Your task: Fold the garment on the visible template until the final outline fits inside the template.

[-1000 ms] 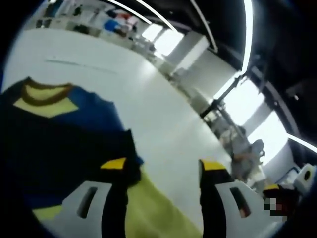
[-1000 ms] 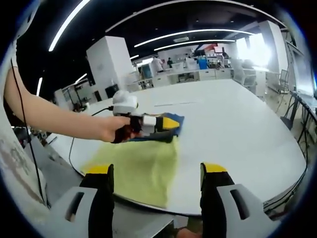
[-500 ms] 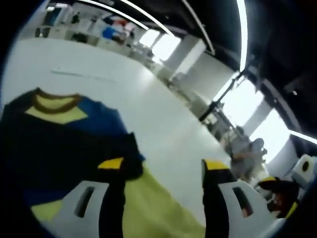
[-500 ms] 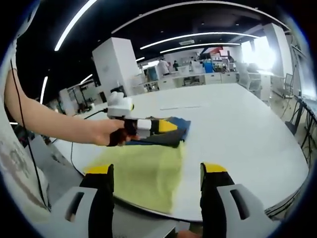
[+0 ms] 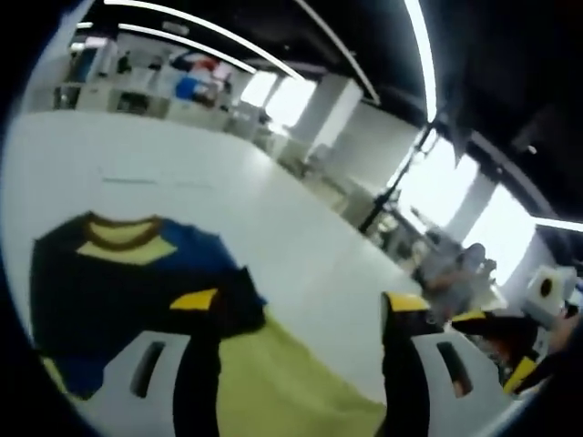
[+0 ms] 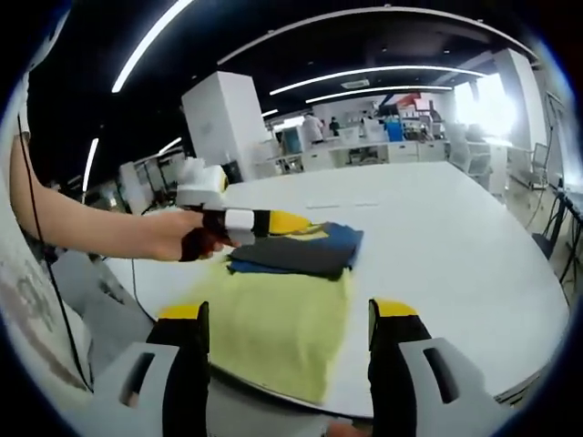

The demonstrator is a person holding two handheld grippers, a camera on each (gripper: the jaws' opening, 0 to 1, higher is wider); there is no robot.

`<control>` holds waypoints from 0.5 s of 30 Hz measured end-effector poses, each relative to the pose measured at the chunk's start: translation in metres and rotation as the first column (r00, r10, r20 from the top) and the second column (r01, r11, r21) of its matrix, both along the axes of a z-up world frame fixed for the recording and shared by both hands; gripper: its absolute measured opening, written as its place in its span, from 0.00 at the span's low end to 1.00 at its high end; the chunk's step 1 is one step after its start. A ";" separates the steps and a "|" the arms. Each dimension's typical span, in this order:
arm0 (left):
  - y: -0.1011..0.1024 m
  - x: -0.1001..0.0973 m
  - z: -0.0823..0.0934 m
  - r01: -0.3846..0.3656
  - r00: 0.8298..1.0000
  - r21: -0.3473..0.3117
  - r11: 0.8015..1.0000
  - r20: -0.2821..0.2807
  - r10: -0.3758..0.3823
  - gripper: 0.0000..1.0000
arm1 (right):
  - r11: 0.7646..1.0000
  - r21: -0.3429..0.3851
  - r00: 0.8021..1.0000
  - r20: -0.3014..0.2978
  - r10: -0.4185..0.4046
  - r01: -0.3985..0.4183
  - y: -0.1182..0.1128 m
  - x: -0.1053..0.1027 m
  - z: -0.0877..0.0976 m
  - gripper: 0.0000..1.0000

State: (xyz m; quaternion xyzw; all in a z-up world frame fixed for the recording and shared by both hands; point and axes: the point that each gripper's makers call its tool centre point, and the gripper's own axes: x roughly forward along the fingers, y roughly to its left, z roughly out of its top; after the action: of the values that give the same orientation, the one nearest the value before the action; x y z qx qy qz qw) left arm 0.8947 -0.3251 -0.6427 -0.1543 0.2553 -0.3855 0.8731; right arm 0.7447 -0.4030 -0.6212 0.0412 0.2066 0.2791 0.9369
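A folded garment (image 6: pixel 296 252), dark navy and blue with a yellow collar (image 5: pixel 123 244), lies on the white table (image 6: pixel 446 228) at the far end of the yellow-green template cloth (image 6: pixel 273 323). My left gripper (image 5: pixel 301 305) is open, with the garment (image 5: pixel 109 291) beyond its left jaw and the template (image 5: pixel 282 387) between the jaws. In the right gripper view a hand holds that left gripper (image 6: pixel 260 221) just over the garment's left edge. My right gripper (image 6: pixel 288 311) is open and empty, hovering at the template's near edge. It also appears in the left gripper view as the right gripper (image 5: pixel 496 337).
The round table's edge (image 6: pixel 510 364) curves close on the right. A person's arm (image 6: pixel 100 228) reaches in from the left. Desks, white pillars (image 6: pixel 228 118) and people stand far behind in the office.
The left gripper has drawn back and up off the garment, leftward in the right gripper view. More of the folded garment now shows. The right gripper stays open.
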 end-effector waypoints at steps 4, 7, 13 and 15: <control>0.016 -0.007 0.014 -0.013 1.000 -0.007 1.000 0.024 0.014 0.68 | 1.000 0.008 1.000 0.013 0.018 -0.018 0.007 0.003 0.003 0.71; 0.029 -0.015 0.025 -0.019 0.998 -0.004 1.000 0.052 0.019 0.67 | 0.999 0.009 0.999 0.020 0.037 -0.038 0.014 0.004 0.004 0.71; 0.070 -0.028 0.051 -0.067 0.992 0.001 0.998 0.103 0.066 0.69 | 0.996 0.011 0.996 0.028 0.083 -0.084 0.029 0.006 0.006 0.71; 0.085 -0.034 0.061 -0.081 0.989 0.007 0.997 0.125 0.080 0.69 | 0.995 0.009 0.995 0.028 0.098 -0.099 0.033 0.006 0.007 0.71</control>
State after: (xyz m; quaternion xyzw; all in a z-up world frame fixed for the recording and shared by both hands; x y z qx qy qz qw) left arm 0.8605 -0.2399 -0.5820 -0.1350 0.1963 -0.3573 0.9031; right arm 0.7512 -0.3700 -0.6142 0.0321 0.1938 0.3266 0.9245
